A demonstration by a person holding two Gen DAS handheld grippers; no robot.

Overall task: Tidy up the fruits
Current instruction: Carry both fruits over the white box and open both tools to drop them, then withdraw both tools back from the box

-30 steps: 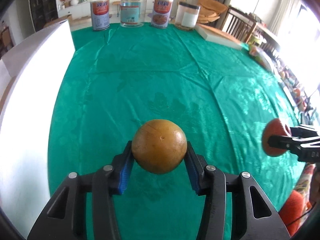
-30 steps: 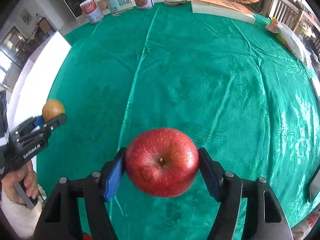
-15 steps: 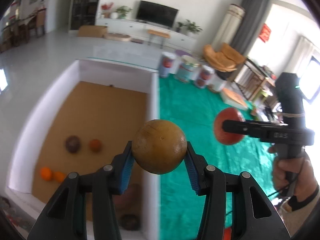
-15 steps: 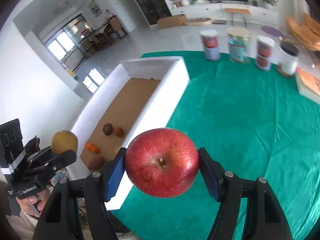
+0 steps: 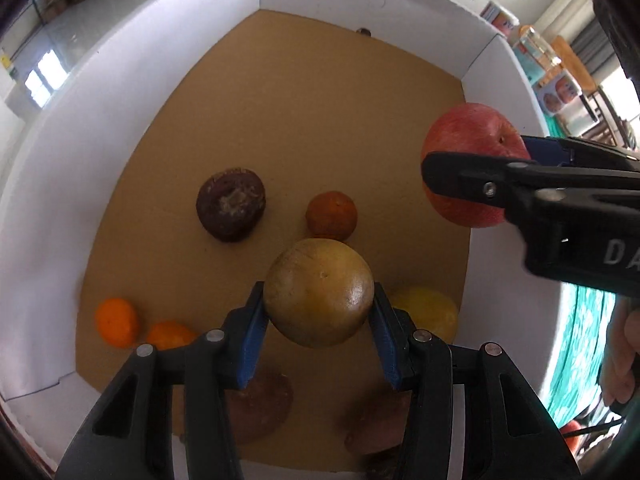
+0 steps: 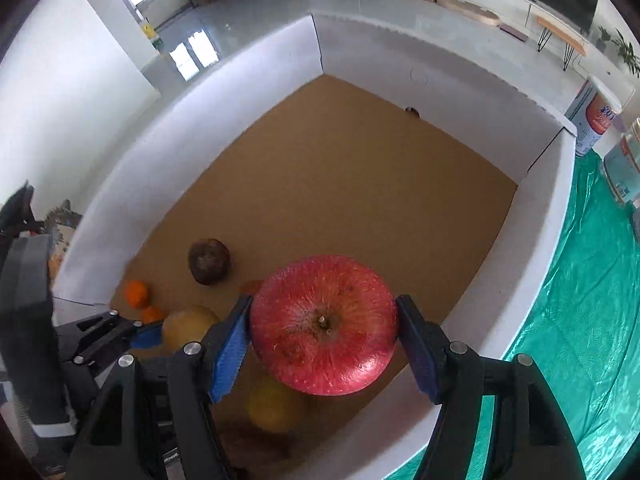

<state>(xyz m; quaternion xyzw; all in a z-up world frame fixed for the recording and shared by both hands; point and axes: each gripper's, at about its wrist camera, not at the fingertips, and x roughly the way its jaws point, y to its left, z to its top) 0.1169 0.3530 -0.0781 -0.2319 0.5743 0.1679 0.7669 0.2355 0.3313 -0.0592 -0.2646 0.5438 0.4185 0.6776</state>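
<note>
**Two fruits held above a white box**

Left tongs point(image 5: 319, 312) clamped on a yellow-brown round fruit point(image 5: 319, 293). Right tongs point(image 6: 323, 344) clamped on a red apple point(image 6: 323, 325). Both poised over a white-walled box point(image 6: 532, 280) with a brown floor, holding a dark fruit point(image 5: 231, 203), small oranges point(image 5: 116, 322) and a yellow fruit point(image 5: 434, 312). Beside the box, green-clothed table point(image 6: 592, 320).

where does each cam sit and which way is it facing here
Left wrist: on the left gripper, looking steeply down into the white box; its fingers clamp a brown-yellow fruit; a hand shows at right.
Right wrist: on the right gripper, looking down over the box's table-side wall; it clamps a red apple.
Shared: each sees the other gripper, the dark brown fruit and oranges.
</note>
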